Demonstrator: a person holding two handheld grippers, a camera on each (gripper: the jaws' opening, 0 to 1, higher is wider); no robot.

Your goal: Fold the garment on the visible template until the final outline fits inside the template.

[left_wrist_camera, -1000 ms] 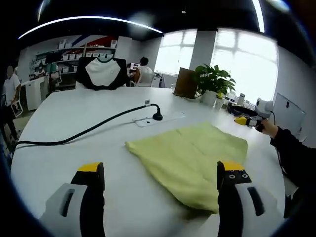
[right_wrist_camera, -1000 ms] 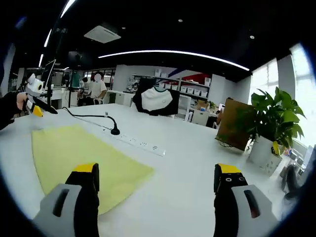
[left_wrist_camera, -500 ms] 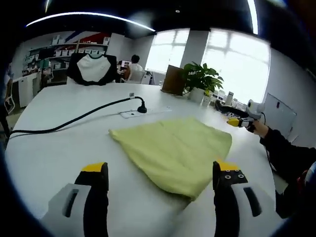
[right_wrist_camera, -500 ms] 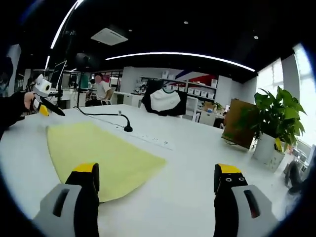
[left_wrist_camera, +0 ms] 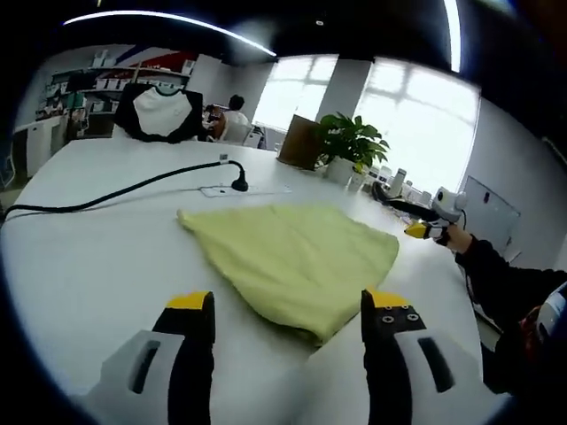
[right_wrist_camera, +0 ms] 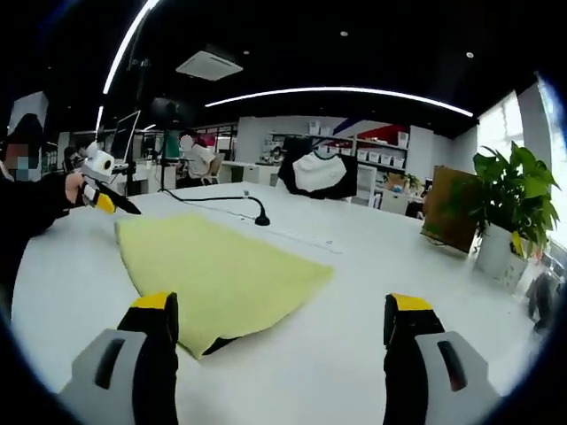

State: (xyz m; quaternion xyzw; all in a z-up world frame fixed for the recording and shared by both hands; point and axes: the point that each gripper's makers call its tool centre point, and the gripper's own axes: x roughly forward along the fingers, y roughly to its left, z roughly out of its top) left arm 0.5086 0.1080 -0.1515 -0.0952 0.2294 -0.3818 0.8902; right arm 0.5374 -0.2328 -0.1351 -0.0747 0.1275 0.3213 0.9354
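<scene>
A yellow garment [left_wrist_camera: 292, 257] lies folded flat on the white table [left_wrist_camera: 80, 266]. In the left gripper view my left gripper [left_wrist_camera: 288, 307] is open just short of the garment's near edge, with nothing between its jaws. The right gripper [left_wrist_camera: 427, 229] hovers at the garment's far right side, held by a hand in a dark sleeve. In the right gripper view the garment [right_wrist_camera: 221, 270] spreads ahead and to the left, and my right gripper [right_wrist_camera: 281, 307] is open near its closest corner. The left gripper [right_wrist_camera: 108, 200] hangs over the garment's far left edge. A dark sliver [right_wrist_camera: 217, 345] peeks from under that corner.
A black cable runs to a gooseneck microphone [left_wrist_camera: 237, 184] and a power strip [left_wrist_camera: 221, 190] behind the garment. A potted plant [left_wrist_camera: 350, 146], a brown box [left_wrist_camera: 297, 142] and a chair draped with a black-and-white top [left_wrist_camera: 159, 111] stand at the far table edge. People sit in the background.
Both cameras have come closer to the garment, which now sits larger and more central in each view. The garment itself lies as before. Both grippers stay open.
</scene>
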